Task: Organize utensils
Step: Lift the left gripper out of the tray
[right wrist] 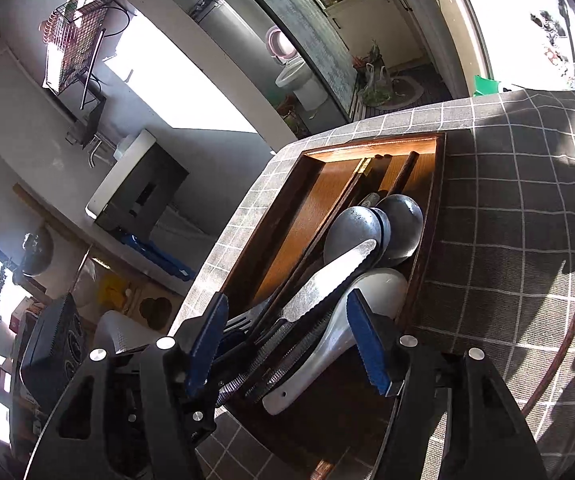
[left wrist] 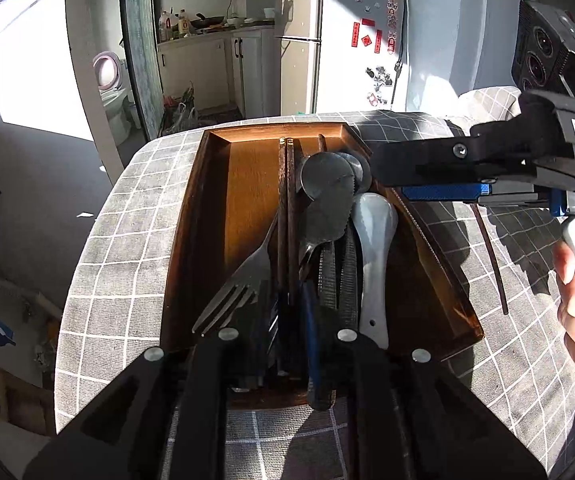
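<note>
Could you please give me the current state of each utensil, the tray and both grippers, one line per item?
wooden tray: on the checked tablecloth, its left part bare.
fork: lying in the tray, tines toward the camera.
serrated knife: lying across the metal spoons.
white spoon: in the tray, by its right wall.
loose chopstick: outside the tray, on the cloth.
right gripper: open, holding nothing.
left gripper: state unclear.

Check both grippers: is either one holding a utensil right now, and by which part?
Nothing is held. The right gripper stands open above the knife and white spoon in the wooden tray. The left gripper is parted too, pressing nothing.
</note>
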A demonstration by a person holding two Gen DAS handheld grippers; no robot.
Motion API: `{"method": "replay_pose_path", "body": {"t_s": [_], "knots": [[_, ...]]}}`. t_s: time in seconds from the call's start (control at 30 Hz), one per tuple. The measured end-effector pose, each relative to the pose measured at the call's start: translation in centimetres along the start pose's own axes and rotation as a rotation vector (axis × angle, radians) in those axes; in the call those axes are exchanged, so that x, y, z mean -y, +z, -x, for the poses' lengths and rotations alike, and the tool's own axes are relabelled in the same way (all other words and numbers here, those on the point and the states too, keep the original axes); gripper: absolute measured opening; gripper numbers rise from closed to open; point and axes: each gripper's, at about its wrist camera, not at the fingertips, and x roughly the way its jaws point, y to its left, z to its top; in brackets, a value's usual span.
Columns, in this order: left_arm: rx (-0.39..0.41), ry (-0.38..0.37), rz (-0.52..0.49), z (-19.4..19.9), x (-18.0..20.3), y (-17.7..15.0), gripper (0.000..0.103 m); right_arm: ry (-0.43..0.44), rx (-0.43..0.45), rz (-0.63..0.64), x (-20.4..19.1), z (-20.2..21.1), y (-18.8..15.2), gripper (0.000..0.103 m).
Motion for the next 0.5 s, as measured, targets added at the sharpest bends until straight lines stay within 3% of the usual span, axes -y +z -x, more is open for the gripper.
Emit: {"method": "replay_pose_path", "body": {"t_s": [0.03, 0.07, 0.2, 0.3, 0.33, 0.43, 0.5], "knots": [[0.018, 0.024, -0.018, 0.2, 0.1, -0.2, 0.053, 0.0, 0.005, -0.015, 0.8, 0.7, -0.2, 0.064], [0.025, 0.044, -0.031, 0.3, 0.2, -0.2, 0.06, -0.005, 0.012, -0.02, 1.4, 1.4, -0.4, 0.064], [0.028, 0.028, 0.003, 1.0, 0.4, -0.1, 0.063, -0.075, 0.041, 0.004, 3.4, 3.6, -1.1, 0.066], [0.056, 0.006, -0.008, 2.1, 2.0, 0.2, 0.072, -0.095, 0.043, 0.001, 4.9, 4.6, -1.4, 0.066], [0.062, 0.0, -0.022, 2.3, 2.7, 0.4, 0.08, -0.104, 0.046, 0.0, 5.4, 4.9, -1.5, 0.066], [0.059, 0.032, -0.075, 2.1, 4.5, 0.9, 0.093, -0.117, 0.058, -0.005, 6.6, 6.1, -1.6, 0.067], [0.043, 0.058, -0.077, 1.5, 5.1, 1.2, 0.093, -0.125, 0.07, -0.005, 7.3, 6.9, -1.7, 0.068]]}}
